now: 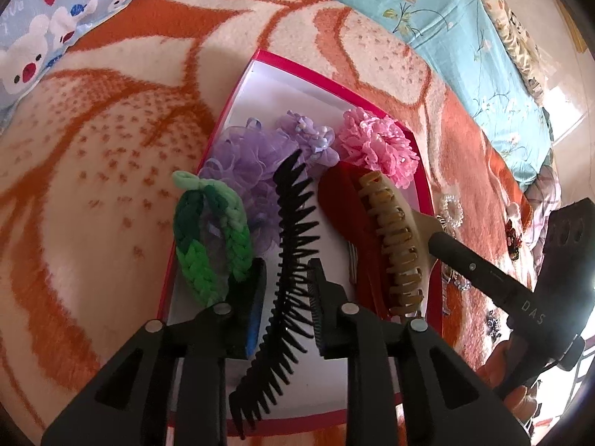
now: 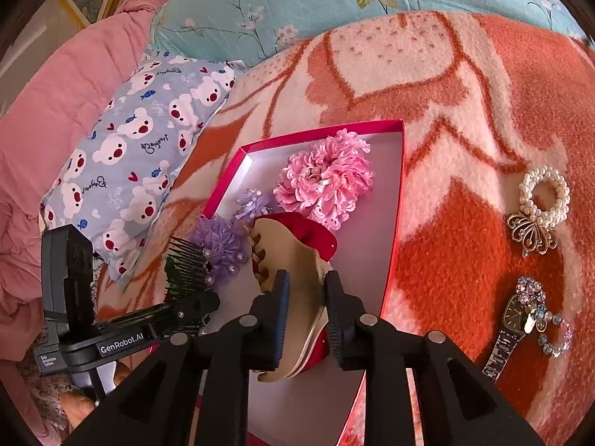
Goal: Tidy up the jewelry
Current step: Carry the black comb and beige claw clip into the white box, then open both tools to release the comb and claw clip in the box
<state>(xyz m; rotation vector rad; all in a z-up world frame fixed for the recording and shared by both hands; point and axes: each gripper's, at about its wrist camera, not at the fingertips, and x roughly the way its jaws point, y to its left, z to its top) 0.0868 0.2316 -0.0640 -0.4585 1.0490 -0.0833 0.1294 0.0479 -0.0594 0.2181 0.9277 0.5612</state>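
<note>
Progress: I judge mostly done | box (image 2: 394, 200) on bed holds flowers, black comb (image 1: 293, 245), tan clip (image 2: 297, 260) | left claw (image 1: 286, 293), right claw (image 2: 306, 297) both released | pearl ring (image 2: 544, 195), watch (image 2: 511, 319) left outside

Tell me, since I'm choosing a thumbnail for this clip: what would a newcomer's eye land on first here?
Probably the red-rimmed box on the orange patterned blanket, with a frilly pink flower at its far end. Next, the black comb clip between the left gripper fingers and the beige claw clip between the right gripper fingers. Outside the box, to its right, lie a pearl ring and a watch.
</note>
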